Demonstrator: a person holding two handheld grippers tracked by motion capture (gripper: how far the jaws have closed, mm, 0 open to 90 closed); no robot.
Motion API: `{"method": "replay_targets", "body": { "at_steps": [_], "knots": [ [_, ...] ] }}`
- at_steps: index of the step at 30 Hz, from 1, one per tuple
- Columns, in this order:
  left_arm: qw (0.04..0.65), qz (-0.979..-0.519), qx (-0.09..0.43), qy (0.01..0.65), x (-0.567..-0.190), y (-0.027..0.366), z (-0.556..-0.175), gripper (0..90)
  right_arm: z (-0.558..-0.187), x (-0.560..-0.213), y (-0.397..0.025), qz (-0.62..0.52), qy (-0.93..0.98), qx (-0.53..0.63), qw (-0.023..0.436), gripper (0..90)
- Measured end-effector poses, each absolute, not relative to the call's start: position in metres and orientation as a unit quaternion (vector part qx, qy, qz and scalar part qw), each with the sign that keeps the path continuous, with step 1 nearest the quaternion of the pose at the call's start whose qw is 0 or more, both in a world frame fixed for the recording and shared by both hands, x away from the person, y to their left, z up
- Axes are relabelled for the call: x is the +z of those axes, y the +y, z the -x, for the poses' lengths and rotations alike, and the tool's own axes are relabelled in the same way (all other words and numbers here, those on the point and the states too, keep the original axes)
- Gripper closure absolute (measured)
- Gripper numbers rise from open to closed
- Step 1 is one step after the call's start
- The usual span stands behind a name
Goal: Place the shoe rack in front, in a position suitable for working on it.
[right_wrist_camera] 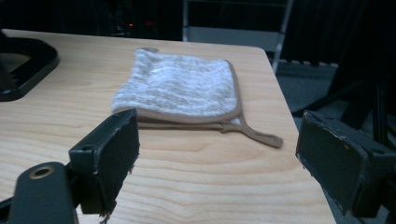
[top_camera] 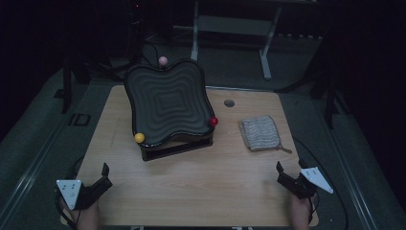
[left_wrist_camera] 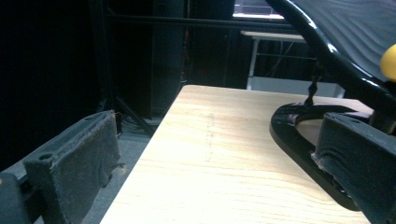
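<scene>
1. My right gripper (top_camera: 286, 176) sits at the table's (top_camera: 191, 191) near right corner, jaws spread wide, nothing held.
2. A folded knit cloth (right_wrist_camera: 180, 91) lies just ahead of it, apart.
3. My left gripper (top_camera: 103, 177) is released too, near left corner, beside the black wavy tray (top_camera: 167, 103) with a yellow ball (top_camera: 139, 137).

Left gripper (left_wrist_camera: 219, 154) hanging low over the near edge of the wooden table (left_wrist_camera: 219, 140), jaws spread wide with bare wood between them.

Its right jaw sits close in front of the black base (left_wrist_camera: 299, 135) of the tilted, ridged tray (left_wrist_camera: 345, 42); a yellow ball (left_wrist_camera: 389, 63) rests at the tray's rim. A white-framed bench (left_wrist_camera: 261, 51) stands in the dark room behind.
</scene>
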State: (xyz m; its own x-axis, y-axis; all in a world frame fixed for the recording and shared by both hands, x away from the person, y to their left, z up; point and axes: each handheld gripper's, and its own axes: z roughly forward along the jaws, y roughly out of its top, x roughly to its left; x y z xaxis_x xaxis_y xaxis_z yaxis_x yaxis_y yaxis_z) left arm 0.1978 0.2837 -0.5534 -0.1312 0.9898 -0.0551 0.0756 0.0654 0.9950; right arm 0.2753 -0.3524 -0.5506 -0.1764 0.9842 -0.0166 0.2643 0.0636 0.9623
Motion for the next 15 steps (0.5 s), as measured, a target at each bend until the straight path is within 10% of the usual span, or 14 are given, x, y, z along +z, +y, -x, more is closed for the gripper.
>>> {"method": "replay_targets", "body": {
  "at_steps": [15],
  "knots": [
    [0.481,-0.474,0.471,0.567,-0.5538,0.2872,-0.195,0.1,-0.2777,-0.5495,-0.3487,-0.496,0.634,0.446,0.39,13.7]
  ]
}}
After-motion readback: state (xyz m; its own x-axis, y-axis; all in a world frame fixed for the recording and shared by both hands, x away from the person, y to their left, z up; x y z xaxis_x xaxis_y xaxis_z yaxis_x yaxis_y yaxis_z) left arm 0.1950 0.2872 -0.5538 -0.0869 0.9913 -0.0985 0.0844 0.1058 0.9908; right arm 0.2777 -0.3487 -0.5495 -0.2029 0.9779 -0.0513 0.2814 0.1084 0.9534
